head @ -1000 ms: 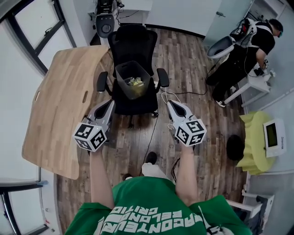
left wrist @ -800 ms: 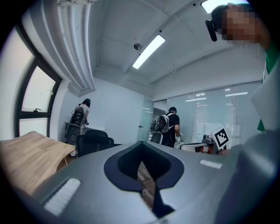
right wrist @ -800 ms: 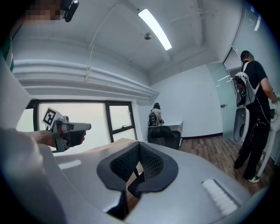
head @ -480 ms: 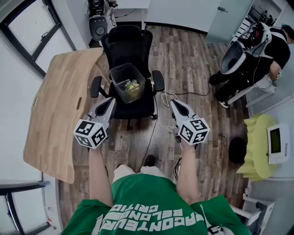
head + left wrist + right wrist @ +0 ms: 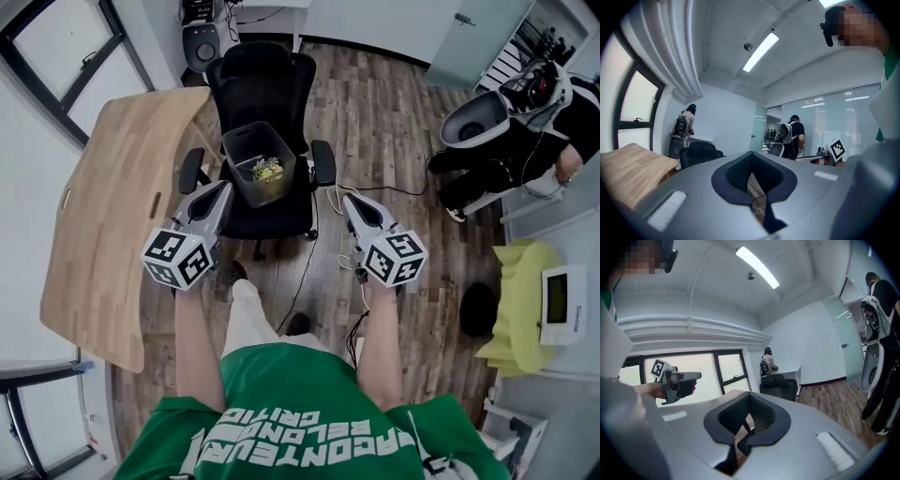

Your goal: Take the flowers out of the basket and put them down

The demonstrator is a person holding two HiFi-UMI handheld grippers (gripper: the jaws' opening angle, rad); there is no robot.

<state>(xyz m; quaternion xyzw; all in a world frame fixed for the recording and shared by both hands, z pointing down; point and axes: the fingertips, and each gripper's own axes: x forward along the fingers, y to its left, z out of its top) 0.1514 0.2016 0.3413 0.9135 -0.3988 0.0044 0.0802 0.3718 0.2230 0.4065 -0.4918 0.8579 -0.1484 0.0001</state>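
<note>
Only the head view shows you the basket [image 5: 236, 150]. It stands on the seat of the black office chair [image 5: 265, 80], ahead of both tongs, with the flowers [image 5: 268, 170] lying inside it. It appears nearer your left tongs [image 5: 222, 190] than your right tongs [image 5: 348, 202], and neither touches it. The gripper views catch only the chair's back. The left gripper view adds the wooden table [image 5: 628, 168] to the left of its jaws and the right tongs' marker cube [image 5: 837, 149] to their right. The right gripper view shows the left tongs held out to its left. Both tongs have their jaws closed together with nothing between them.
</note>
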